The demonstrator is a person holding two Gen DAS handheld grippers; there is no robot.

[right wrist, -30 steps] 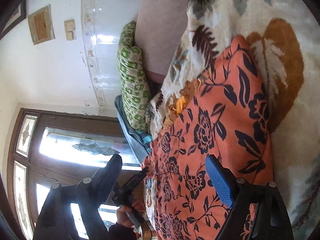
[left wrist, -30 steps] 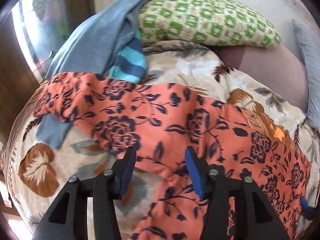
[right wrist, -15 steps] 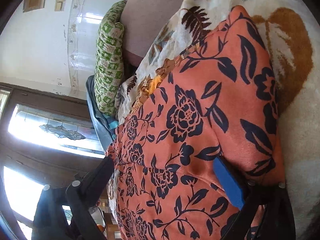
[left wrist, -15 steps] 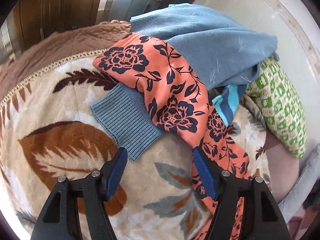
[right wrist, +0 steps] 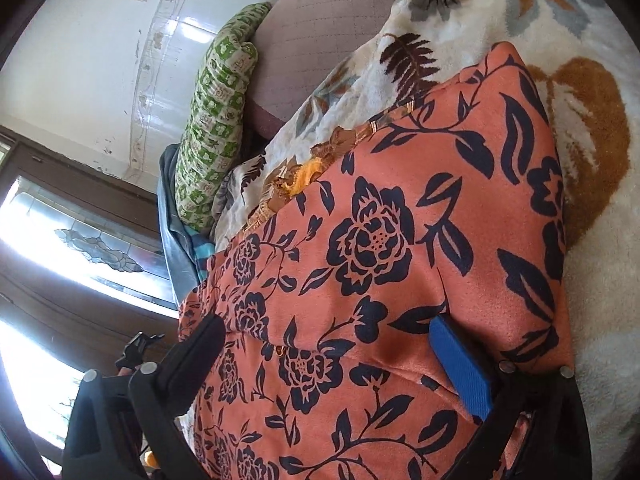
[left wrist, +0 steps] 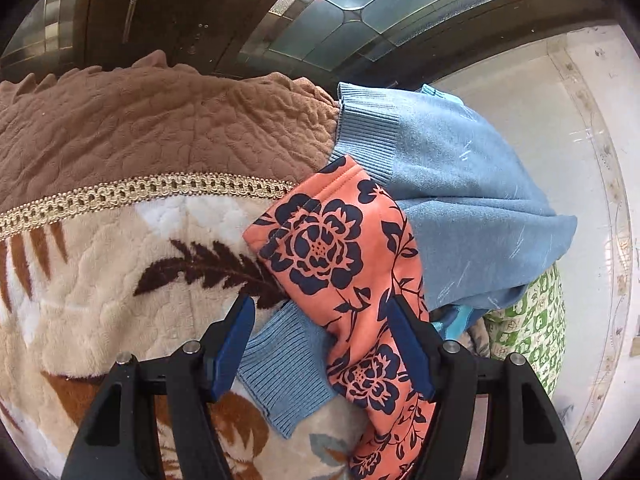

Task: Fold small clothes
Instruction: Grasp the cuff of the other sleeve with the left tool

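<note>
The left wrist view alone shows the narrow end of the orange floral garment (left wrist: 320, 248): a stitched hem lying on the floral blanket (left wrist: 100, 280) of the bed, partly over a blue knit sweater (left wrist: 460, 200) whose ribbed cuff (left wrist: 280, 372) pokes out beneath it. A brown quilted cover (left wrist: 160, 128) with gold braid lies beyond, and a green patterned pillow (left wrist: 532, 320) sits at the right edge. The left gripper (left wrist: 324, 340) has its blue-padded fingers (left wrist: 232, 344) spread apart, straddling cuff and orange cloth without pinching either.

The right wrist view alone shows the garment's broad body (right wrist: 400, 260), spread flat over the blanket (right wrist: 580, 100), with a gold embroidered trim along its far edge. Its long axis runs away from the right gripper (right wrist: 332, 356) toward the pillow (right wrist: 216, 128) and the window. The right gripper's fingers (right wrist: 460, 364) stand wide, cloth bulging between them, unclamped.
</note>
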